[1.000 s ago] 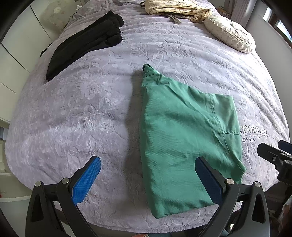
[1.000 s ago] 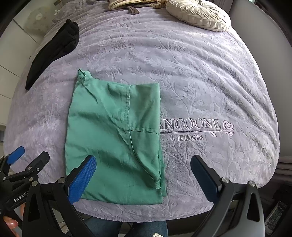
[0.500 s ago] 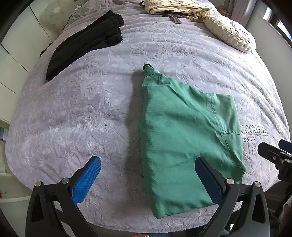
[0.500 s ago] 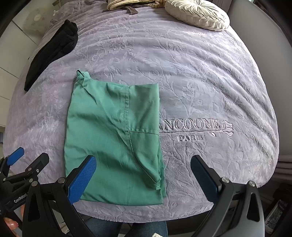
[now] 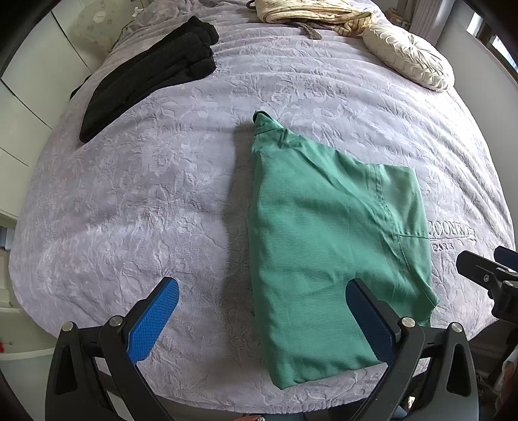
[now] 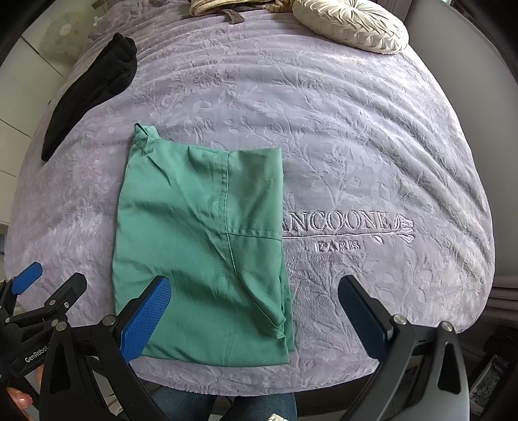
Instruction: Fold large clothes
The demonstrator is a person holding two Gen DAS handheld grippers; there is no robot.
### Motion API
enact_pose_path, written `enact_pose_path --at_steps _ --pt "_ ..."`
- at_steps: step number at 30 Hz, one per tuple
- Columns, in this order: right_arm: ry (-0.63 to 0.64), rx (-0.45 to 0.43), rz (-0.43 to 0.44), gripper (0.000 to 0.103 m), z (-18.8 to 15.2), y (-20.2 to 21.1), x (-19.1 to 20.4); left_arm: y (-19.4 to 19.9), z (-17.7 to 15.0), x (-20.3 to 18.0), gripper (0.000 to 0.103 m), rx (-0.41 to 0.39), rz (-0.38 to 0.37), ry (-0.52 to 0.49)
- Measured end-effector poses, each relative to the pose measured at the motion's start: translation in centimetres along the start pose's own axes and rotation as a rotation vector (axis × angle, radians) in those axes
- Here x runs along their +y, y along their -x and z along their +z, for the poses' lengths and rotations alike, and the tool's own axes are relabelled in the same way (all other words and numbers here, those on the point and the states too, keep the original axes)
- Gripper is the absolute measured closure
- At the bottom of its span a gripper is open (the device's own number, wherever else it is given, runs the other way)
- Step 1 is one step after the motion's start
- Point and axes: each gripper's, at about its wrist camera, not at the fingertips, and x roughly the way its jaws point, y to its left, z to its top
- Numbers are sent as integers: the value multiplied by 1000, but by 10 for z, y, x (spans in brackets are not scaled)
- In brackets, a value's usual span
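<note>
A green garment lies folded into a long rectangle on the lilac bedspread, its collar end pointing away from me. In the right wrist view the same green garment sits left of centre, beside the embroidered lettering. My left gripper hovers open above the garment's near left edge, holding nothing. My right gripper is open too, above the garment's near right corner, with nothing between its blue pads. Neither gripper touches the cloth.
A black folded garment lies at the far left of the bed. A cream round cushion and a beige striped pile sit at the far end. White cupboards stand left; the bed's near edge is close below the grippers.
Both grippers have drifted very slightly; the garment lies as before and both stay open.
</note>
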Motion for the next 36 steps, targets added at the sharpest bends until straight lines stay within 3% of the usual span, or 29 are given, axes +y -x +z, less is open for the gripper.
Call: enact_pose_path --at_steps 36 --pt "3 6 -4 0 -1 -3 0 -3 1 2 0 12 8 -13"
